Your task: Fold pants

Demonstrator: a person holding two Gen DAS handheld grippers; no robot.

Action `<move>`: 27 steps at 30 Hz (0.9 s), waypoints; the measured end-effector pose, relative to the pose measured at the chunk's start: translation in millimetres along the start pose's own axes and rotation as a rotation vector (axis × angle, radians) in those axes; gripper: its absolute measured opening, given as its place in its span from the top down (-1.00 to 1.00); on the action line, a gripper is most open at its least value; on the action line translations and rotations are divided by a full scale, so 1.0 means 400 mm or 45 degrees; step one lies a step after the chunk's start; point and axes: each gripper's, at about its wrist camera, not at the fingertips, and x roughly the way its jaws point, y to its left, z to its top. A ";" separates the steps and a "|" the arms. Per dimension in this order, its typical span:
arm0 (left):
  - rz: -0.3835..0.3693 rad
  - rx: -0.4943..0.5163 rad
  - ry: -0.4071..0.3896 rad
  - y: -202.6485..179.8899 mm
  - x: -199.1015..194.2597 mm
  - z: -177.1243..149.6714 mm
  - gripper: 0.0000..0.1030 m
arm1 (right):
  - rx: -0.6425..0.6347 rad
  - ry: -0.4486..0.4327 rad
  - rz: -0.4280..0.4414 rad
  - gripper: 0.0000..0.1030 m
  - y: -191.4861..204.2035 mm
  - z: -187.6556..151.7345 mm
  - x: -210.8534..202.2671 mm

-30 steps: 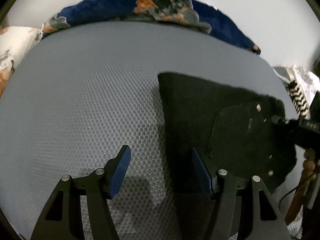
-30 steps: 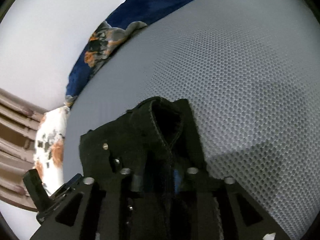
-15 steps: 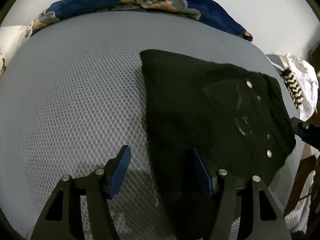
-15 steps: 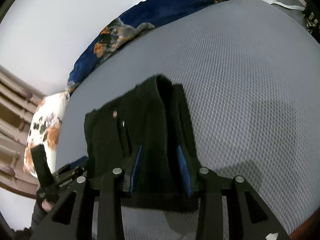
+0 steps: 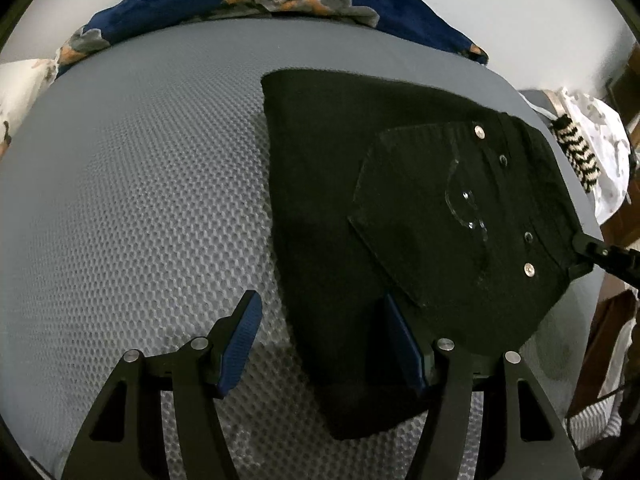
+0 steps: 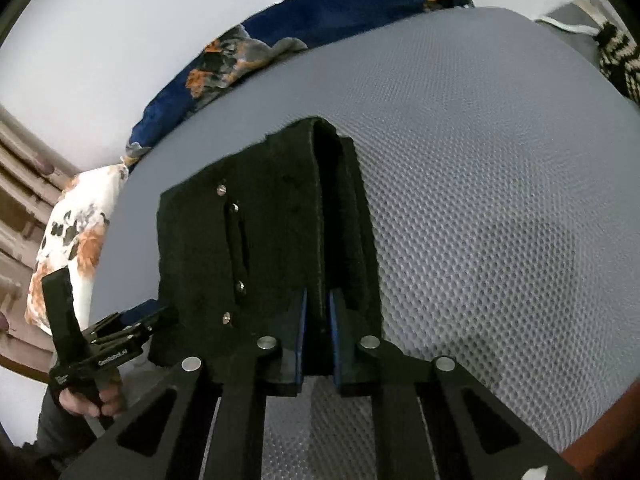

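Note:
Black folded pants (image 5: pixel 400 208) lie on the grey mesh bed (image 5: pixel 140 200), back pocket and rivets up. My left gripper (image 5: pixel 320 344) is open; the near left corner of the pants lies between its blue pads, right pad (image 5: pixel 400 340) over the cloth. In the right wrist view my right gripper (image 6: pixel 318 320) is shut on the thick near edge of the pants (image 6: pixel 260 240). Its tip shows at the pants' right edge in the left wrist view (image 5: pixel 588 250). The left gripper shows at lower left in the right wrist view (image 6: pixel 104 348).
A navy floral pillow (image 5: pixel 280 0) lies along the far edge of the bed by a white wall. A white floral pillow (image 6: pixel 76 236) sits at the left end. A striped black-and-white cloth (image 5: pixel 576 152) and wooden furniture stand off the right side.
My right gripper opened on the pants half a second ago and has closed again on the folded edge. The pants have settled flat. My left gripper stayed open and shifted slightly.

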 end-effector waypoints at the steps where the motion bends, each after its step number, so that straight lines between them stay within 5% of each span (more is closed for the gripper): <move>1: 0.004 0.008 -0.001 -0.003 0.002 -0.003 -0.24 | 0.023 0.006 0.001 0.83 -0.008 -0.002 0.007; 9: 0.012 0.012 -0.002 -0.025 0.024 0.006 -0.24 | 0.011 0.033 -0.006 0.80 -0.010 0.006 0.023; 14: 0.021 0.013 -0.011 -0.023 0.016 0.001 -0.24 | -0.015 0.024 -0.061 0.49 0.002 0.020 0.019; 18: 0.014 0.009 -0.029 -0.011 0.001 0.004 -0.24 | -0.074 0.030 -0.089 0.43 0.011 0.040 0.021; 22: -0.050 -0.056 -0.054 0.027 -0.014 0.017 -0.24 | -0.081 0.033 -0.054 0.00 0.009 0.071 0.027; 27: -0.185 -0.209 -0.028 0.096 -0.006 0.035 -0.24 | -0.020 0.056 0.072 -0.02 -0.029 0.109 0.050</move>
